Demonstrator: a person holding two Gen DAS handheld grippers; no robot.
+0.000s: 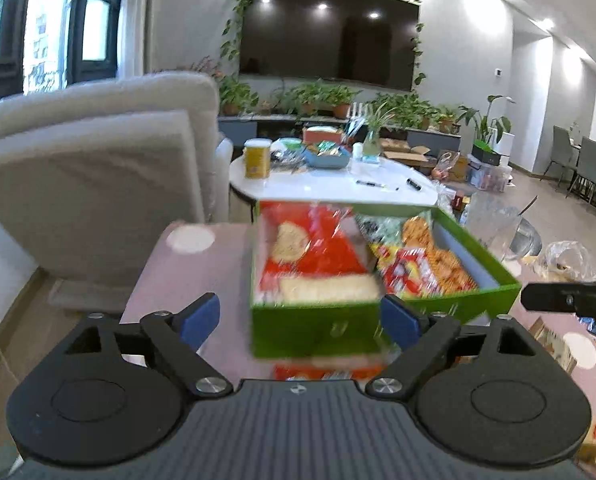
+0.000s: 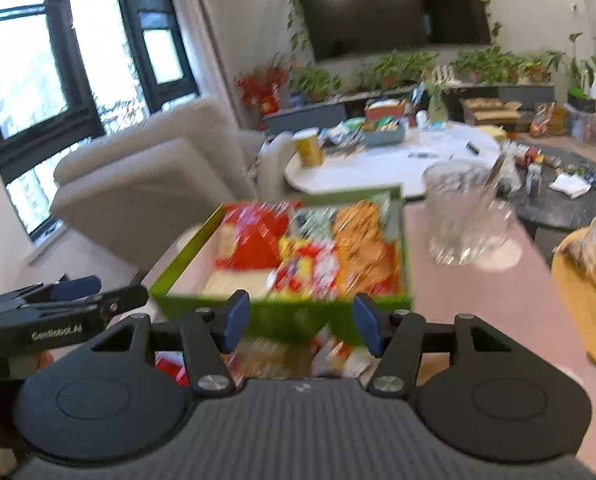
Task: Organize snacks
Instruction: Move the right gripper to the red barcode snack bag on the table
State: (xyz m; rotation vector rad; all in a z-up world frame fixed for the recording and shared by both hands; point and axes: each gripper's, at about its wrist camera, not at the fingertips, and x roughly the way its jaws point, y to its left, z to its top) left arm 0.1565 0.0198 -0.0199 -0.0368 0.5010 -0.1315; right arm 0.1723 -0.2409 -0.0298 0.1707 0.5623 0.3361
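Both spread wide, gripping nothing: left gripper (image 1: 300, 316) and right gripper (image 2: 301, 322) facing the green snack box (image 1: 318, 330) just ahead on the pink table (image 1: 170, 276). Heavy blur; risks knocking the glass pitcher (image 2: 464, 216) beyond the right gripper.

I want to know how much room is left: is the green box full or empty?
Nearly full. The green box holds red and orange snack packets across most of its floor; blur hides whether any gap remains.
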